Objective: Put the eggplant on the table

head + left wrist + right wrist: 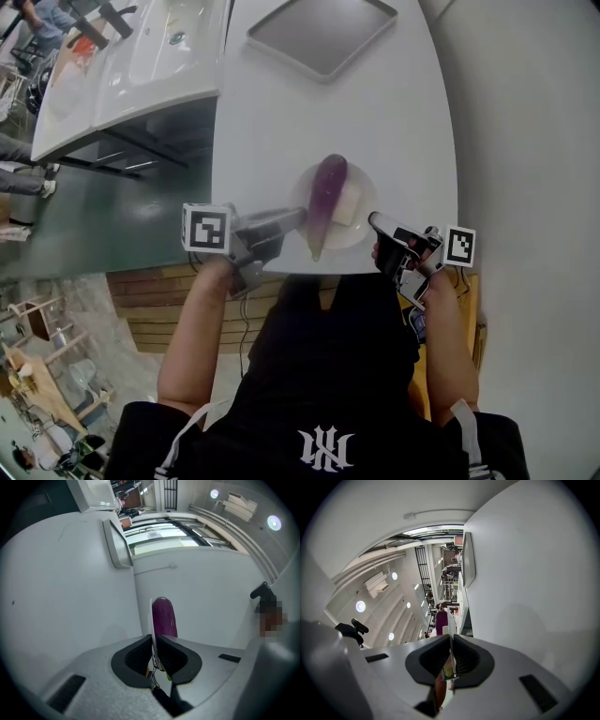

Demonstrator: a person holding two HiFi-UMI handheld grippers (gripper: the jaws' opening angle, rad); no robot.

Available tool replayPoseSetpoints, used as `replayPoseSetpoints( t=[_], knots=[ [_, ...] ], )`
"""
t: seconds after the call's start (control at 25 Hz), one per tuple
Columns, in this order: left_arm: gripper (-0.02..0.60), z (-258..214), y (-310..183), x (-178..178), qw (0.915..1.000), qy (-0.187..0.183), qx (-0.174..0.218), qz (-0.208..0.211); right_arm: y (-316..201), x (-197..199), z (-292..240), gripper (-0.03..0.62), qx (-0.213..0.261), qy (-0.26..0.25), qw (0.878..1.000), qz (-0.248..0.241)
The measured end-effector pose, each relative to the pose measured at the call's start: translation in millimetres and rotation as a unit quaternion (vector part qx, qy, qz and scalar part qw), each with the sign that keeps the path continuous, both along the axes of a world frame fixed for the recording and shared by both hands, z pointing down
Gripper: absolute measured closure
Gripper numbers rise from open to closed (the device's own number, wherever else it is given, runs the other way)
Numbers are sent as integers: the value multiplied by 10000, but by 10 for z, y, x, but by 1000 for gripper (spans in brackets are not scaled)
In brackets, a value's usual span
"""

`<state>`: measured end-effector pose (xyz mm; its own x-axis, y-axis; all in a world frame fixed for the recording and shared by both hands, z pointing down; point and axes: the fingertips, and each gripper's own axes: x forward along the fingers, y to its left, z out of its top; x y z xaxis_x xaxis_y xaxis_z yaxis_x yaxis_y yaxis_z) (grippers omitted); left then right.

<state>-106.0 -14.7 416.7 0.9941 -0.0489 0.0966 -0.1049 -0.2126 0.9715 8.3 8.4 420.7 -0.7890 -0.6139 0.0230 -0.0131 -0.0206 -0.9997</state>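
Note:
A long purple eggplant [325, 192] lies on a small white plate [361, 178] near the front edge of the white table [281, 112], beside a pale block [347, 203]. My left gripper [300, 217] is shut on the plate's left rim. In the left gripper view the thin rim [152, 620] runs between the closed jaws of the left gripper [153, 641], with the eggplant [164, 616] just beyond. My right gripper [375, 222] is shut on the right rim. The right gripper view shows the rim [450, 620] pinched by the right gripper [451, 641], and the eggplant [441, 620] past it.
A grey rectangular tray [323, 33] sits at the far end of the table and shows too in the left gripper view [117, 545]. White counters [131, 66] stand off to the left across a dark floor gap. A wooden chair [187, 300] is under me.

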Motion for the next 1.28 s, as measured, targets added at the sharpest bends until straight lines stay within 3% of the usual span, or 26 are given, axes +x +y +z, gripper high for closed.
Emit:
replayPoseSetpoints(
  t=[0.4,0.92,1.12,1.28],
  knots=[
    [560,49,-109,61,9998,-60,-142,-139,-141,74,43,583,-40,90,9999,-79],
    [560,436,-767,401,9980,-632,-41,72,-796,425,409,583,-179,339,9991,-203],
    [560,552,-919,568,9968,-774,59,207,-919,563,569,583,-212,741,9967,-260],
    [560,733,-1124,606,9958,-891,6,227,-1123,597,766,583,-345,787,9960,-245]
  ],
)
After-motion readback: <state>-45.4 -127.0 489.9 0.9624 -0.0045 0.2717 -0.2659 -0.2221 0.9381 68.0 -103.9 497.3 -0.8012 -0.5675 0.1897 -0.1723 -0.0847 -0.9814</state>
